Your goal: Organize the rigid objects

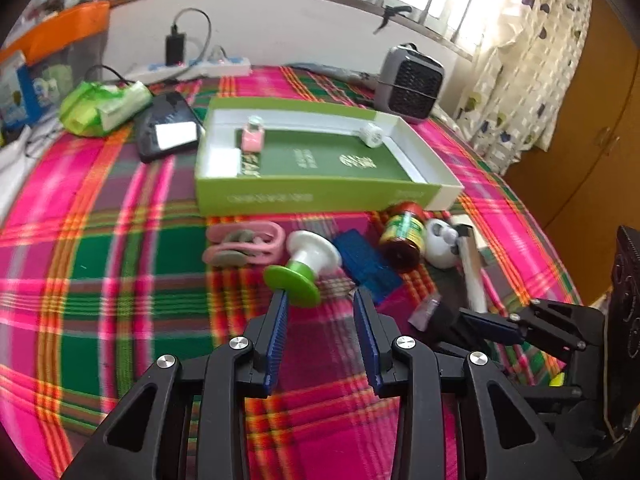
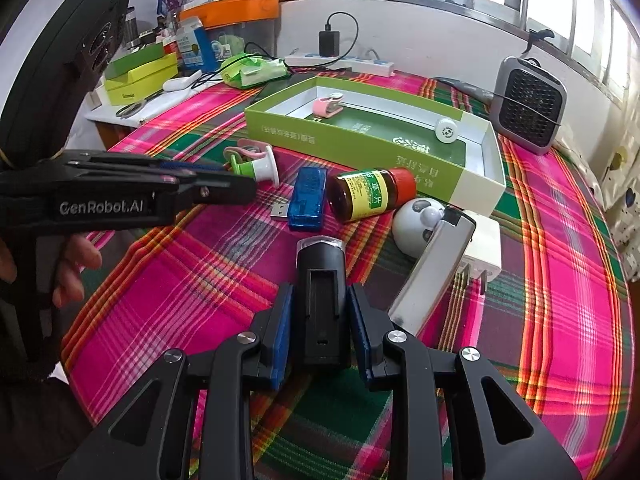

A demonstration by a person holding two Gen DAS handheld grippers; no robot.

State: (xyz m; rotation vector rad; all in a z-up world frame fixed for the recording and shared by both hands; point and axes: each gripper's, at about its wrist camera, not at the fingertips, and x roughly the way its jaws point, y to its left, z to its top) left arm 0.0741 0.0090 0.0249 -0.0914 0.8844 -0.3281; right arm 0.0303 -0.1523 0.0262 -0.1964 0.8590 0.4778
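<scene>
On the plaid cloth lie a green-and-white spool (image 1: 300, 268), a pink clip (image 1: 244, 244), a blue USB device (image 2: 306, 196), a brown bottle with a red cap (image 2: 368, 194), a panda-faced ball (image 2: 416, 226), a silver bar (image 2: 436, 272) and a white plug (image 2: 486, 248). The green box (image 2: 360, 148) behind them holds a pink clip (image 2: 328, 106) and a white round piece (image 2: 446, 130). My left gripper (image 1: 319, 292) is open, its left fingertip at the spool's green disc. My right gripper (image 2: 320, 286) is shut on a black device with a clear end (image 2: 320, 308).
A grey heater (image 2: 528, 108) stands at the back right. Along the wall lie a power strip (image 2: 344, 62), a green bag (image 2: 252, 70) and a black device (image 1: 168, 130). Scissors (image 2: 132, 108) and boxes fill the left side table. A hand holds the left gripper's handle.
</scene>
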